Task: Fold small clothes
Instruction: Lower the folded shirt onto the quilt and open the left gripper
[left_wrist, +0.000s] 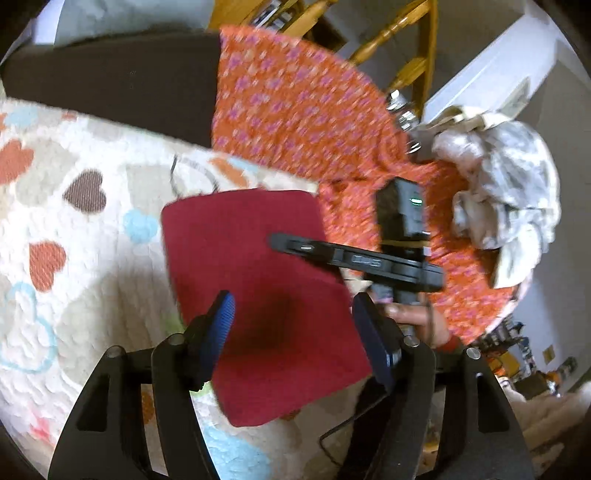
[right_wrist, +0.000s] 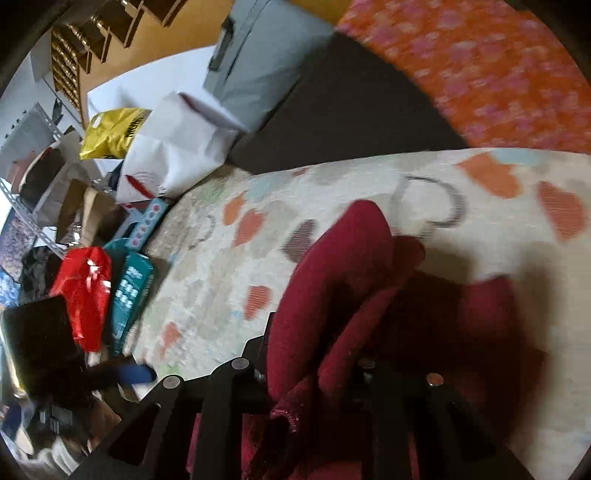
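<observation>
Left gripper (left_wrist: 291, 314) hovering with fingers spread over the red cloth (left_wrist: 258, 295), right gripper (right_wrist: 317, 354) clenching that cloth's bunched edge, heart-print blanket (left_wrist: 74, 229) lying underneath

A dark red cloth (left_wrist: 258, 280) hangs lifted above a heart-print blanket, one flat panel spread wide, its near edge bunched into thick folds (right_wrist: 332, 295); an orange patterned garment (left_wrist: 295, 110) lies beyond it.
</observation>
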